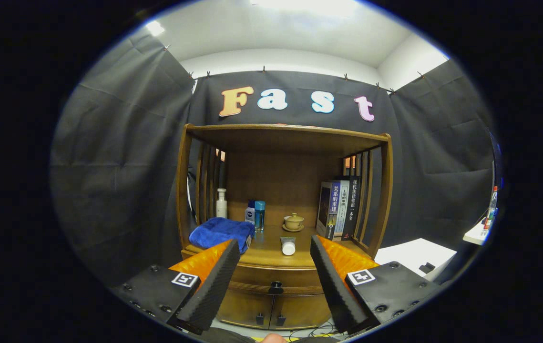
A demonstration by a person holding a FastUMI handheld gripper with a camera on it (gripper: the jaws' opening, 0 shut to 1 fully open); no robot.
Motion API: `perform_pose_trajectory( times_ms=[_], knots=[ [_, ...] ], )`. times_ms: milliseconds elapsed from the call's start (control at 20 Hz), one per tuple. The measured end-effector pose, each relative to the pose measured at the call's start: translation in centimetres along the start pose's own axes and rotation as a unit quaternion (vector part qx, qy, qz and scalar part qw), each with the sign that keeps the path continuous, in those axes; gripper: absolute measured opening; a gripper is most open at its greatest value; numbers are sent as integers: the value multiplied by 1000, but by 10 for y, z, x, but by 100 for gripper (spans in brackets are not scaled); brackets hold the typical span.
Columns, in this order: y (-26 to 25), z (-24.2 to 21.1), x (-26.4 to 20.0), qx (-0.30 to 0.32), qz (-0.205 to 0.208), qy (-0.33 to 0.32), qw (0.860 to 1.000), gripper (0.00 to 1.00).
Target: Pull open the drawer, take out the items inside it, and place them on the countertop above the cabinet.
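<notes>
The tool (275, 267) is held spread wide, nothing pinched between its fingers, and it is pointed straight at a wooden cabinet (281, 305) standing against the black cloth wall. Between the two fingers, at 6 o'clock from the cabinet's top, the drawer (271, 277) is seen closed, its dark round knob (275, 287) sitting dead centre, just ahead of the fingertips and untouched. Below the drawer, two small cabinet doors (271, 312) are seen shut, each with a dark handle near the middle seam.

Above the drawer, the desk (271, 255) is framed by a wooden shelf unit (285, 138) with slatted sides and a flat roof. On the desk, a small white tube (289, 246) is laid with its cap toward the tool, near the front edge. At 10 o'clock from the tube, a blue towel (221, 231) is heaped, partly hidden behind the left finger. Behind the towel, at 11 o'clock, a white bottle (221, 203) is stood upright against the slats. At 12 o'clock from the towel's right end, two blue containers (256, 214) are stood side by side. Just right of them, a lidded tea bowl on a saucer (293, 222) is set near the back. At 2 o'clock from the tube, a row of books (339, 207) is stood upright against the right slats.

What lies inside the drawer cannot be told.
</notes>
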State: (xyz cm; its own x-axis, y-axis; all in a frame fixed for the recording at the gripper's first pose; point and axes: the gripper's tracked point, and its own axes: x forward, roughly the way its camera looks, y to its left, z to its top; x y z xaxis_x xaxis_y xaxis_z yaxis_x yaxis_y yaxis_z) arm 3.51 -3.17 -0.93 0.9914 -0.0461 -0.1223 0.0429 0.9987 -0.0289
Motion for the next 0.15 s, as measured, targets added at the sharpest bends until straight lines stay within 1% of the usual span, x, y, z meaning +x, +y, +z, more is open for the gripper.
perform_pose_trajectory(
  times_ms=[150],
  knots=[
    [-2, -1, 0, 1, -4, 3, 1000, 98]
  ],
)
